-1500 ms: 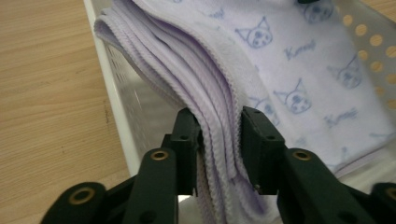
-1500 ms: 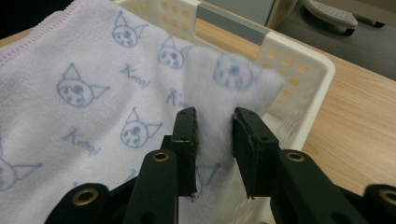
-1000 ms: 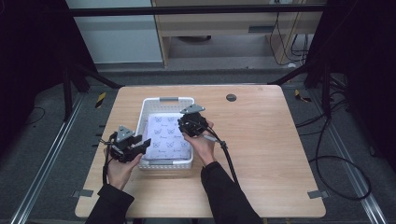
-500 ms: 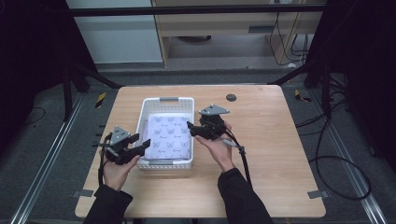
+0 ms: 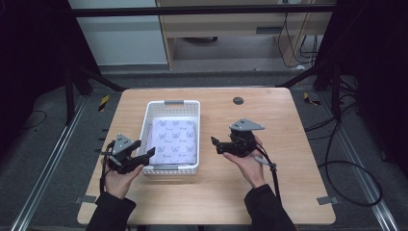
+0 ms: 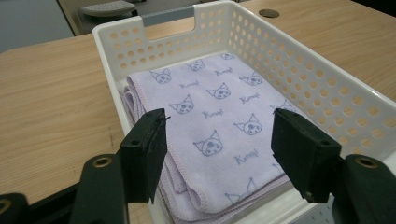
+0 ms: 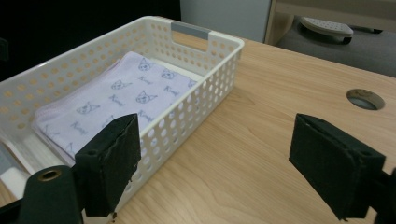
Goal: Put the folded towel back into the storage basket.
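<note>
A white perforated basket [image 5: 171, 103] stands on the wooden table, left of centre. Flat inside it lies a folded lilac cloth [image 5: 175, 139] printed with cat faces. My left gripper [image 5: 146, 155] hovers at the basket's near left corner; its jaws have just been opening and nothing is between them. In the left gripper view the left gripper [image 6: 218, 122] points over the basket rim [image 6: 140, 25] at the cloth [image 6: 210, 98]. My right gripper [image 5: 215, 143] is over bare wood right of the basket, pointing left. Its jaws have also just been opening, with nothing between them [image 7: 217, 126]. The basket [image 7: 205, 44] lies left of it.
A round cable hole [image 5: 237, 100] sits in the tabletop behind the right gripper, also seen in the right gripper view [image 7: 365, 99]. Bare wood stretches to the right of the basket and along the front edge. Cables and dark frame legs surround the table.
The right gripper has moved right, from over the basket to above the bare table, and its jaws have spread. The left gripper's jaws have widened; that hand stayed put.
</note>
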A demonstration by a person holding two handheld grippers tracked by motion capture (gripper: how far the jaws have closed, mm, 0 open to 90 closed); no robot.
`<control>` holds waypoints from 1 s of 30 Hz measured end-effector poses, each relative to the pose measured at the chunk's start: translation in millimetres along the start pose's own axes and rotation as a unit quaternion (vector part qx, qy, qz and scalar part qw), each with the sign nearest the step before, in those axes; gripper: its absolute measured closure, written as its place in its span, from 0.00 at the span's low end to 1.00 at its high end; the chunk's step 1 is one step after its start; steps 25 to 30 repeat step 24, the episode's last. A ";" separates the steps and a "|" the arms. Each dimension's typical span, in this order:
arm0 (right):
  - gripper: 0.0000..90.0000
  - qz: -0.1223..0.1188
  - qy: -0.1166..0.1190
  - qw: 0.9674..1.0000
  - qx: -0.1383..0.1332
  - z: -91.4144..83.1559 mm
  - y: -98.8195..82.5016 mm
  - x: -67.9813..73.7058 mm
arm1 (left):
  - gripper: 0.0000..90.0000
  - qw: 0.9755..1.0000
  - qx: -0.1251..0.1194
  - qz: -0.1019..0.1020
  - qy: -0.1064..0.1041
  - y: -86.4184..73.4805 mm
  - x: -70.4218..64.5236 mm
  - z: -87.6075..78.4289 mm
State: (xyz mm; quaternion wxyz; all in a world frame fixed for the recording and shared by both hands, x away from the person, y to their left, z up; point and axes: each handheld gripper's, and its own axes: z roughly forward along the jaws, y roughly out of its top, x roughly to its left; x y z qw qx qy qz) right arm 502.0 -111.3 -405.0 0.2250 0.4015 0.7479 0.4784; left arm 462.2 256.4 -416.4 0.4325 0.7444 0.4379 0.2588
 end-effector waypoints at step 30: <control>0.14 0.038 -0.040 0.998 -0.022 -66.8 -71.9 -51.9 | 0.35 1.000 0.001 0.007 0.008 -9.8 -3.8 -6.6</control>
